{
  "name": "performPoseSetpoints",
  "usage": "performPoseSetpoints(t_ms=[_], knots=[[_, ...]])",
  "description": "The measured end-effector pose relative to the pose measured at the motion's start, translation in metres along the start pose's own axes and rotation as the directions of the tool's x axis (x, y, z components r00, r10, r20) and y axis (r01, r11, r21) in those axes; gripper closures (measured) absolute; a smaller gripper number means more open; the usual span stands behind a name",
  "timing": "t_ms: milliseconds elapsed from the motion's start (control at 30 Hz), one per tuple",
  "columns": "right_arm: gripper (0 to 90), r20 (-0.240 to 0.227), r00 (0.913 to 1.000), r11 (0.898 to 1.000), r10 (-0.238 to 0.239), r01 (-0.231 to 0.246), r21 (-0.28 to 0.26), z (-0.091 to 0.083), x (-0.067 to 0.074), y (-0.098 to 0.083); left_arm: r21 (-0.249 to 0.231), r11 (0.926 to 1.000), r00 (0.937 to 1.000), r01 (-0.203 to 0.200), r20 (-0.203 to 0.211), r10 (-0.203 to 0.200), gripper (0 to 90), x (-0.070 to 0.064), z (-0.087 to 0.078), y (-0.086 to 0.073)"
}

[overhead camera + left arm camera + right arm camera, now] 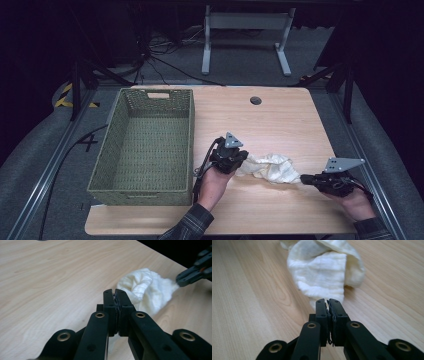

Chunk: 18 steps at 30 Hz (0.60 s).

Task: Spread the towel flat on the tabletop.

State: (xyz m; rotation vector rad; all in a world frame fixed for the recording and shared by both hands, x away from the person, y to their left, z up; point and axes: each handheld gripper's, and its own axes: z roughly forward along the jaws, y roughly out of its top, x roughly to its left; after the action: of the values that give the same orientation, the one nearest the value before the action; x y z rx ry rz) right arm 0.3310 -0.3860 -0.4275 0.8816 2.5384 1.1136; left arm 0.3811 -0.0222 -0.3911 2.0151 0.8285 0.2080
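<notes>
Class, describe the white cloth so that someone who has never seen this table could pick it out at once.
Start at the wooden table and look right of the green woven basket. Near the front edge, the white cloth lies crumpled between the left gripper and the right gripper, each shut on one end. It is the one soft, pale thing there.

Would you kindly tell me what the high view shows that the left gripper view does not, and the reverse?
The high view alone takes in the green woven rectangular basket at the table's left, both of the person's hands, and the round hole near the far edge. The left gripper view alone shows the left claw up close, its jaws pressed together on a fold of the crumpled white cloth. Both show that cloth, the light wooden table, and the right claw pinching the cloth's other end.
</notes>
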Motion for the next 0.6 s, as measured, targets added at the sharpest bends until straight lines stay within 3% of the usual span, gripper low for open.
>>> performPoseSetpoints(t_ms=[33, 200, 300, 433, 567, 600], knots=[[86.8, 0.020, 0.9998, 1.000, 0.007, -0.007, -0.005, -0.004, -0.007, -0.001, -0.013, 0.9999, 0.9994, 0.008, -0.033, -0.009, 88.3, 0.005, -0.003, 0.004], [86.8, 0.055, 0.9983, 0.999, 0.020, -0.018, -0.026, -0.012, -0.022, 0.004, -0.034, 0.9984, 0.9958, 0.046, -0.077, -0.048, 88.3, 0.015, -0.006, 0.012], [86.9, 0.075, 0.9970, 1.000, 0.018, -0.016, -0.027, -0.014, -0.027, 0.007, -0.043, 0.9980, 0.9923, 0.046, -0.113, -0.051, 88.3, 0.017, -0.006, 0.015], [86.9, 0.121, 0.9918, 0.999, 0.043, -0.042, -0.015, -0.022, -0.043, 0.004, -0.042, 0.9963, 0.9823, 0.075, -0.169, -0.081, 88.3, 0.026, -0.004, 0.017], [87.0, 0.145, 0.9872, 0.998, 0.067, -0.068, 0.001, -0.028, -0.047, -0.003, -0.039, 0.9942, 0.9720, 0.101, -0.209, -0.107, 88.0, 0.034, -0.001, 0.015], [86.9, 0.150, 0.9863, 0.998, 0.068, -0.070, 0.008, -0.028, -0.047, -0.004, -0.034, 0.9942, 0.9725, 0.102, -0.207, -0.107, 87.7, 0.034, 0.000, 0.015]])
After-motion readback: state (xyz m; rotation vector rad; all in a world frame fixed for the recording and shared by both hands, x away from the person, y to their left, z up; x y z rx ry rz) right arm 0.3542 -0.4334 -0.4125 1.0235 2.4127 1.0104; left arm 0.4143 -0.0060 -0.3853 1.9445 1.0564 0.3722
